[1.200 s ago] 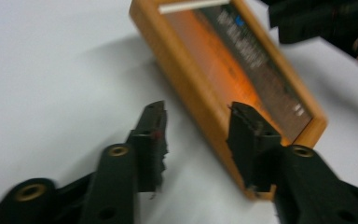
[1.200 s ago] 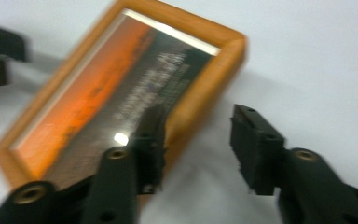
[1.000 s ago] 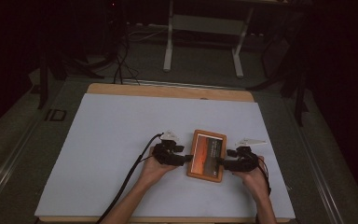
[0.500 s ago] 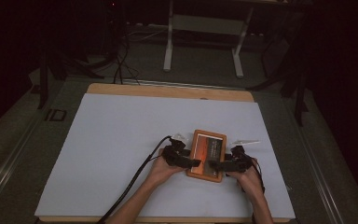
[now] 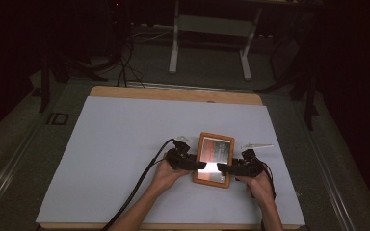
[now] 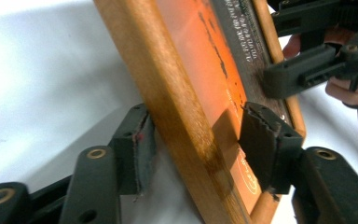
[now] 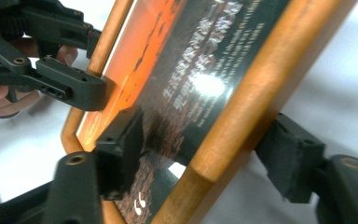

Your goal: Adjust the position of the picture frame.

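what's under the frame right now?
The white table cover lies under the wooden frame. One jaw of the left gripper and one of the right gripper reach beneath its side rails. The frame hides whatever lies under its middle.

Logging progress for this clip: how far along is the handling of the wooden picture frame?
Done: both grippers have reached the picture frame on the white table cover. In hand: the left gripper and right gripper each straddle a side rail, jaws just closing, small gaps still at the pads. Left: gripping firmly and lifting; the frame seems to lie flat.
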The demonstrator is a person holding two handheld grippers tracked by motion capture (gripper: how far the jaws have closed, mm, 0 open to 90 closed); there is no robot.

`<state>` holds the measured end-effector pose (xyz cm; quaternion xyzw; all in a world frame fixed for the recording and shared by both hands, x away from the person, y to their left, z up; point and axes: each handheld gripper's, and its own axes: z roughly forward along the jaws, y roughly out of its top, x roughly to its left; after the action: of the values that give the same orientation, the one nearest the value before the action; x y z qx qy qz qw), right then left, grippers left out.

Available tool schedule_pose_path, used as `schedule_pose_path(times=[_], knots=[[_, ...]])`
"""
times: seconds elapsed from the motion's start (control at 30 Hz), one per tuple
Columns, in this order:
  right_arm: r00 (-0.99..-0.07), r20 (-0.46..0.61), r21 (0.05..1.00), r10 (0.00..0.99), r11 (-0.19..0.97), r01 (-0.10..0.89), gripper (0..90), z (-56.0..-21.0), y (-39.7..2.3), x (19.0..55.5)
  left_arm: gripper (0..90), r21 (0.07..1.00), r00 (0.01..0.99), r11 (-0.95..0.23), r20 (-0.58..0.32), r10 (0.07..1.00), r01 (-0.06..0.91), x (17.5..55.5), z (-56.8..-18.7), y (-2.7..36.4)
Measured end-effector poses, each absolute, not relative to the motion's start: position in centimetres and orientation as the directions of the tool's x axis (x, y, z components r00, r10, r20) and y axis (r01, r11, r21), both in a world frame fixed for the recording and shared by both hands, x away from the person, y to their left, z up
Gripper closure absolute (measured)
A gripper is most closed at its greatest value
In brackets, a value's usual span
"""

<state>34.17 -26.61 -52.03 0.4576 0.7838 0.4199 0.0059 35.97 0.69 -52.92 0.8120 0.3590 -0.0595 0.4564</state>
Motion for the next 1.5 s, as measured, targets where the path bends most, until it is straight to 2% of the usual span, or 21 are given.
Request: schedule_pose_path(times=[0.27,0.33,0.43,0.97,1.5], knots=[[-0.600,0.391,0.722,0.698,0.171,0.671,52.2,-50.2,-26.8,33.5,62.2,0.733,0.738,-0.293,-0.401,0.542,0.614,34.5,-50.9,2.3],[-0.609,0.382,0.737,0.695,0.169,0.654,52.5,-49.7,-26.6,33.3,65.4,0.740,0.733,-0.281,-0.397,0.552,0.611,34.2,-50.5,2.6],[-0.619,0.352,0.752,0.702,0.182,0.634,51.7,-49.1,-25.9,33.1,65.7,0.751,0.735,-0.285,-0.366,0.571,0.595,33.9,-49.9,3.0],[-0.641,0.366,0.753,0.675,0.191,0.630,52.0,-48.9,-21.8,33.5,65.7,0.742,0.668,-0.200,-0.408,0.622,0.639,32.9,-49.4,7.3],[-0.645,0.418,0.718,0.640,0.202,0.666,53.4,-49.4,-17.1,34.4,65.5,0.689,0.580,-0.110,-0.502,0.642,0.717,32.6,-50.4,12.1]])
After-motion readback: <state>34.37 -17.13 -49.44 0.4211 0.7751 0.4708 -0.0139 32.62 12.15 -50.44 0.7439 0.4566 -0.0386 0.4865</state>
